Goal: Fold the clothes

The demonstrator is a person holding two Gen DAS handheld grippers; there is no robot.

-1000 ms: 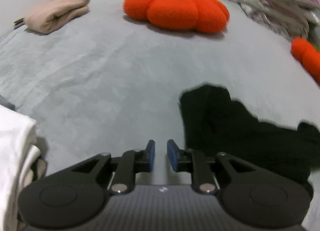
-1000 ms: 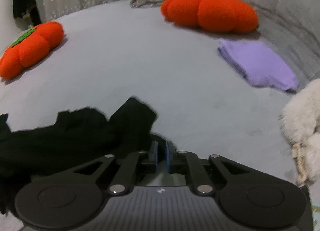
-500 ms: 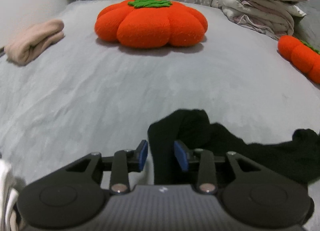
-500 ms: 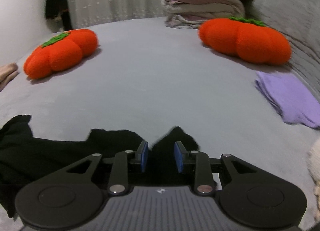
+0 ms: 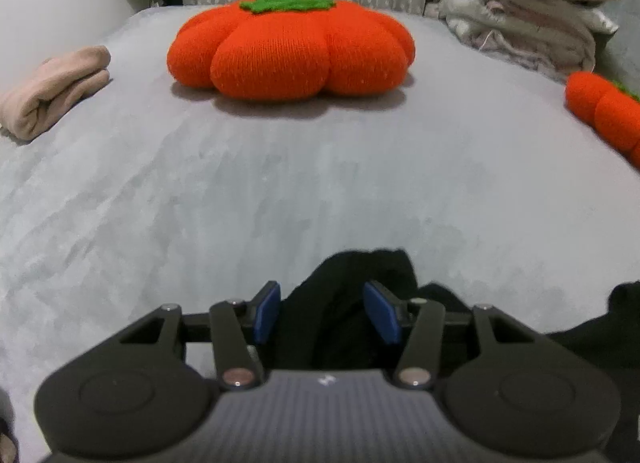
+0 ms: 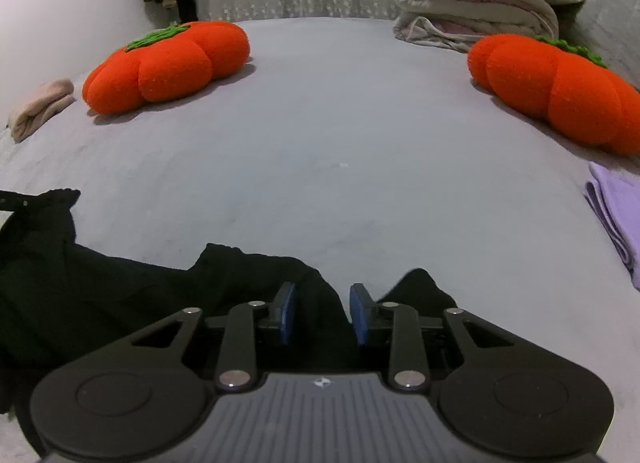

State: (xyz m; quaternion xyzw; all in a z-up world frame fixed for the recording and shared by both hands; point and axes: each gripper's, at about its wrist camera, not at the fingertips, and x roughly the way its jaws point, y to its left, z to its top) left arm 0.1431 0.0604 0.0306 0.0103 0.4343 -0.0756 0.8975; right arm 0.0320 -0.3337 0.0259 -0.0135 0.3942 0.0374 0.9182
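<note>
On a grey bed (image 5: pixel 280 183), a black garment (image 6: pixel 100 295) is spread in a crumpled band along the near edge, at 6 o'clock in both wrist views, and the grasping step of the fold is judged to be in hand. The left hand-held gripper (image 5: pixel 326 313) is held part-way apart, a raised end of the dark cloth lying between its blue pads (image 5: pixel 266 313) without being pinched. The right hand-held gripper (image 6: pixel 322 313) is likewise parted to a narrow gap around a peak of the same fabric, pads not yet pressed on it. For the next move, both sets of jaws are likely to need closing on these two ends so the garment can be lifted and laid flat. Compared with a second ago, both pairs of jaws have just been opening, and each has been brought over the cloth. An orange pumpkin cushion (image 5: pixel 292 49) is seen at 12 o'clock, a folded pink garment (image 5: pixel 52 89) at 10 o'clock.
</note>
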